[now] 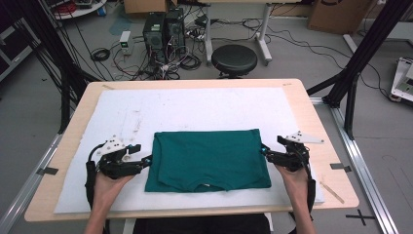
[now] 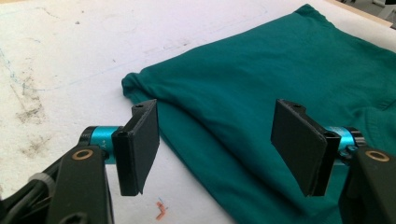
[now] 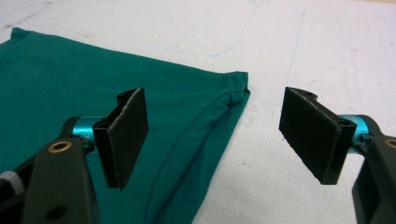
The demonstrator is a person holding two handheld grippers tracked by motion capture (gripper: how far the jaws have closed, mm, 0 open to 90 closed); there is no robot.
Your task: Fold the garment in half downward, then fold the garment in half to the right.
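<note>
High view: a folded green shirt [image 1: 208, 160] lies flat at the centre of a white board [image 1: 195, 107] that covers a wooden tabletop [image 1: 321, 126]. The left gripper [image 1: 146, 159] sits at 9 o'clock of the shirt, just beside its left edge; the right gripper [image 1: 263, 151] sits at 3 o'clock, just beside its right edge. From this height it is hard to make out whether either tip touches the cloth. Both forearms are cut off by the bottom edge.

Left gripper view: the jaws of the left gripper [image 2: 217, 147] stand wide apart with nothing pressed between them. The shirt [image 2: 280, 79] runs under the gap, its folded corner at about 11 o'clock of the gap; its far side is cut off at the right edge. An orange mark [image 2: 161, 211] on the board lies near the bottom.

Right gripper view: the jaws of the right gripper [image 3: 215, 135] are likewise spread wide and hold nothing. The shirt [image 3: 93, 84] edge passes below the gap, its corner at 12 o'clock; the rest is cut off at the left. Whether the pads rest on the cloth cannot be told.

Beyond the tabletop, at 12 o'clock, stand a black stool [image 1: 234, 59] and a computer tower [image 1: 163, 30] among cables.
</note>
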